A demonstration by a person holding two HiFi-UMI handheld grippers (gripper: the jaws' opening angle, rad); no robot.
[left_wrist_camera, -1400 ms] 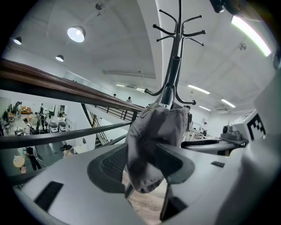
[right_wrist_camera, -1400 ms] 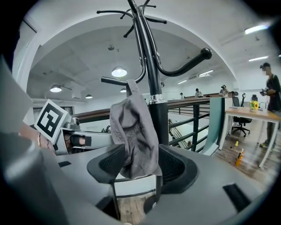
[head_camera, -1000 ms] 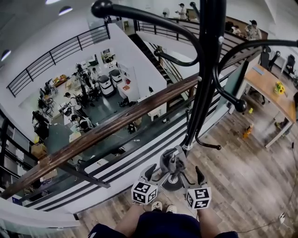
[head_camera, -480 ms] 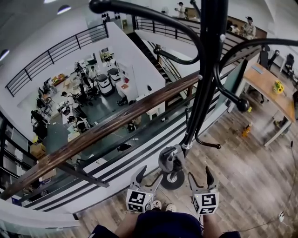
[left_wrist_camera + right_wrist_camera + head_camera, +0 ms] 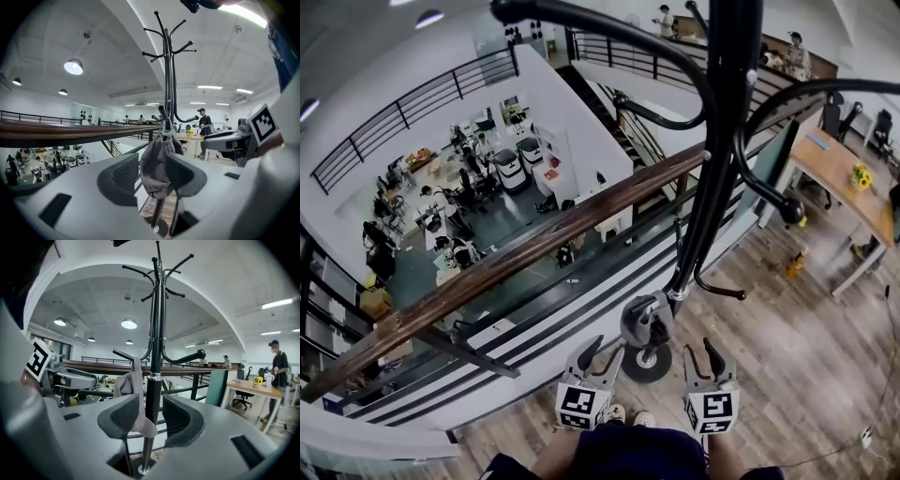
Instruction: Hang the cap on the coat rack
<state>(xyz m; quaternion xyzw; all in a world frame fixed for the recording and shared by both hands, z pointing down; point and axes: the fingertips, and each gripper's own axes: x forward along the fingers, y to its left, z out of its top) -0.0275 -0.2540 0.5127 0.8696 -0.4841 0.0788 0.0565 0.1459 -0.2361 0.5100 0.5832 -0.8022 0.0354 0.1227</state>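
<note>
The coat rack (image 5: 713,187) is a tall black metal pole, standing upright on a round base. Curved arms tipped with ball knobs branch from it near the top, and shorter hooks sit low on the pole. The cap (image 5: 644,322) is grey and soft. It hangs limp from one of those low hooks, close against the pole and above the base, its crown sagging and its brim pointing downward.
</note>
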